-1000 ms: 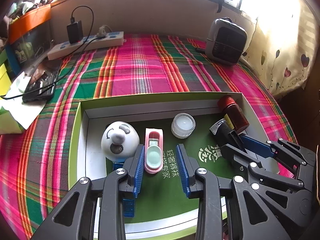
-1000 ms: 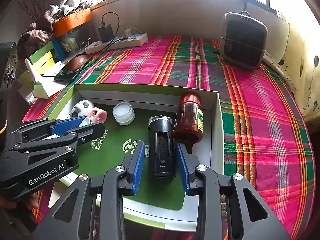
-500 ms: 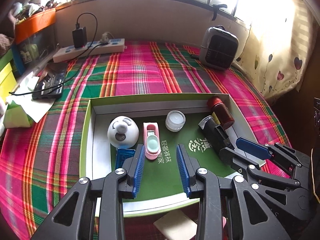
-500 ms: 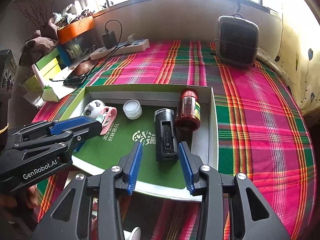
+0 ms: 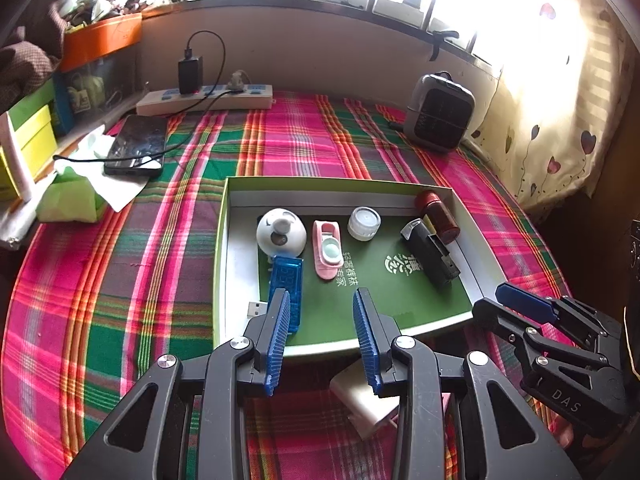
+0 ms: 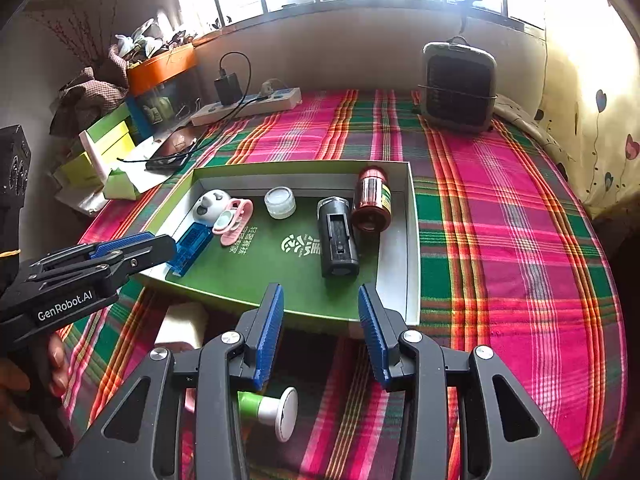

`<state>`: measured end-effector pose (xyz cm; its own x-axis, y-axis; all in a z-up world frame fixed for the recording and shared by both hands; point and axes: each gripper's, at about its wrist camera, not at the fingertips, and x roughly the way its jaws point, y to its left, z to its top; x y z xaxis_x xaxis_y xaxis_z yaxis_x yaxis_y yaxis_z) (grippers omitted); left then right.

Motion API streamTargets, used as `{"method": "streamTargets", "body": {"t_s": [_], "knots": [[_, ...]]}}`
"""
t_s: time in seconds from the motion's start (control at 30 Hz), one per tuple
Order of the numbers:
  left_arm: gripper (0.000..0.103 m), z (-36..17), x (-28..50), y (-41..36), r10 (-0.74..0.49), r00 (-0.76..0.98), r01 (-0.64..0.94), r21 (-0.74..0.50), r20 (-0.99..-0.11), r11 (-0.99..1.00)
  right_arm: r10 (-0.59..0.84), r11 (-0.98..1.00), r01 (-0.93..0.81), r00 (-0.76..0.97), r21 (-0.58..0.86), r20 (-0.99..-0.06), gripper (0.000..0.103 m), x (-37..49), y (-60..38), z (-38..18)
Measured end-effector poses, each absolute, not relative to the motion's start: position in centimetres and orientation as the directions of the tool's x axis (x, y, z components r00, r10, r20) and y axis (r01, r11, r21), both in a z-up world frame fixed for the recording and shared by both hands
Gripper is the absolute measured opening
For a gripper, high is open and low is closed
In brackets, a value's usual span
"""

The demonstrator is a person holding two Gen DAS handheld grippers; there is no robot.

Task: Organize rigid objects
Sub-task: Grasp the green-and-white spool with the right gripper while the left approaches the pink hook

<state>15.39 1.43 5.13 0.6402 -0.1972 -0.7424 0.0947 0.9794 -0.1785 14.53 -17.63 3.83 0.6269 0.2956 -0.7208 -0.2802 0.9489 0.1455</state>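
A green-lined tray (image 5: 224, 240) (image 6: 412, 248) lies on the plaid cloth. In it are a white panda-faced round toy (image 5: 281, 233), a blue USB device (image 5: 286, 280) (image 6: 192, 246), a pink case (image 5: 328, 249), a small white jar (image 5: 364, 223), a black battery-like block (image 5: 430, 255) (image 6: 338, 238) and a red-capped bottle (image 5: 438, 216) (image 6: 372, 200) lying on its side. My left gripper (image 5: 322, 330) hangs open over the tray's near edge, holding nothing. My right gripper (image 6: 320, 328) is open too, just short of the tray's near edge.
A white block (image 5: 366, 400) (image 6: 180, 326) and a green-and-white stamp-like item (image 6: 268, 406) lie on the cloth near me. A small heater (image 5: 438, 114), a power strip (image 5: 204, 100), a phone (image 5: 136, 146) and boxes (image 5: 28, 140) stand further back.
Both grippers have pulled back and up from inside the tray to its near edge. The blue USB device and the black block, once between the fingers, now lie free in the tray.
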Motion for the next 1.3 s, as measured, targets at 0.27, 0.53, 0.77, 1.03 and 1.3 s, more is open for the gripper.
{"method": "streamTargets", "body": {"t_s": [0.27,0.53,0.77,1.03,1.3], "knots": [[0.032,4.8,13.3,3.2,-0.207,0.648,0.070,-0.213,-0.733,0.975,0.316,0.944,-0.285,0.623,0.169,-0.715,0.040,11.5,-17.8,3.6],[0.032,4.5,11.4,4.2,-0.219,0.648,0.073,-0.227,-0.729,0.971,0.332,0.940,-0.280,0.611,0.196,-0.718,0.050,9.6,-17.6,3.0],[0.032,3.8,10.4,5.0,-0.234,0.636,0.072,-0.245,-0.736,0.967,0.329,0.940,-0.283,0.591,0.192,-0.737,0.050,8.9,-16.7,2.1],[0.032,3.3,9.6,5.4,-0.250,0.623,0.076,-0.262,-0.741,0.962,0.296,0.949,-0.267,0.582,0.166,-0.757,0.050,9.1,-16.1,1.4],[0.032,2.8,9.0,5.1,-0.259,0.607,0.089,-0.259,-0.752,0.962,0.284,0.955,-0.243,0.580,0.170,-0.763,0.050,9.6,-16.4,0.6]]}}
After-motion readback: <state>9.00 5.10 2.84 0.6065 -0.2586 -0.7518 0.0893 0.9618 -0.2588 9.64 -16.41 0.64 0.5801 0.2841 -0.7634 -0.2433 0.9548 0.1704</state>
